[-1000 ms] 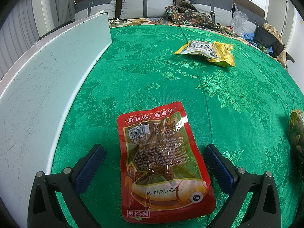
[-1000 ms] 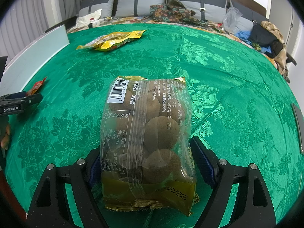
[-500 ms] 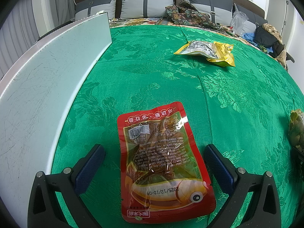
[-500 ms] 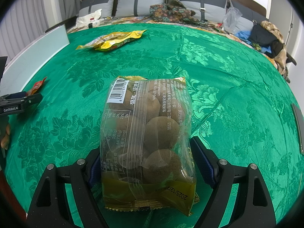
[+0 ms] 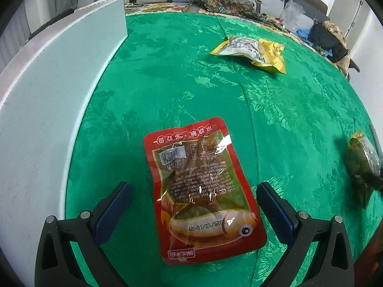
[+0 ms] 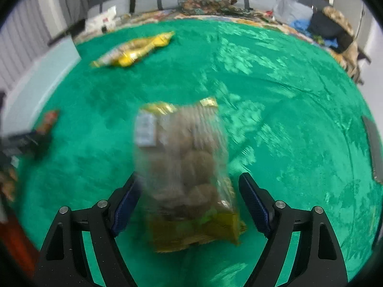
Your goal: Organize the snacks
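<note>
Both my grippers, left and right, have lifted slightly, jaws spread around the red foil fish pouch and the clear egg bag.

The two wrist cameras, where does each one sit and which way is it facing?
Left wrist: sits on the left claw, angled down at the red fish packet lying between its open fingers; only those fingers show.
Right wrist: sits on the right claw, angled down at the clear bag of brown balls, blurred; its fingers show.
Shared: the green cloth, the yellow packet and each other's packet at the frame edge.
</note>
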`<state>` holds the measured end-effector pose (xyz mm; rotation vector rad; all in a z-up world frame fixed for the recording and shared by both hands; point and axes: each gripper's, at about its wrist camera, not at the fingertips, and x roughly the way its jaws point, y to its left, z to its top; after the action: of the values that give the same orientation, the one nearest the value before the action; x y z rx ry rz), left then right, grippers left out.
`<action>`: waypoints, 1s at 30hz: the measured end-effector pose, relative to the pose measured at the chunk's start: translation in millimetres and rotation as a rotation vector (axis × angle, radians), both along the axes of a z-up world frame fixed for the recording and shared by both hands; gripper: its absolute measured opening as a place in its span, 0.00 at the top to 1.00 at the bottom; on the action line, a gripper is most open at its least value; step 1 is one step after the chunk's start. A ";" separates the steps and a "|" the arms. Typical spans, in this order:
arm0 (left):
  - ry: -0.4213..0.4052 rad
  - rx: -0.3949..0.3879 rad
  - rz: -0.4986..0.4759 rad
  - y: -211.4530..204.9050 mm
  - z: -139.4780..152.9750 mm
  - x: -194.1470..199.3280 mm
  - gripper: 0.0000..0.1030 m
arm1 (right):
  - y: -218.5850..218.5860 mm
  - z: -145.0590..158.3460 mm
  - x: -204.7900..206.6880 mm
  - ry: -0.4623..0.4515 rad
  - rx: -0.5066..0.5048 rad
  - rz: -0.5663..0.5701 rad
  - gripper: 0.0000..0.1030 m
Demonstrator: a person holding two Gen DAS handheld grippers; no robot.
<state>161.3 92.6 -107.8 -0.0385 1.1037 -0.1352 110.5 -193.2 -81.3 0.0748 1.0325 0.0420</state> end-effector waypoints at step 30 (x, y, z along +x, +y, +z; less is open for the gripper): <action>-0.335 -0.229 0.298 202.2 178.2 -113.1 0.54 | 223.9 165.9 62.3 -0.004 0.475 0.408 0.36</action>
<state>48.2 294.8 70.4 -0.3710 0.7336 0.0012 172.9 30.7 84.6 0.2943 1.0029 0.6592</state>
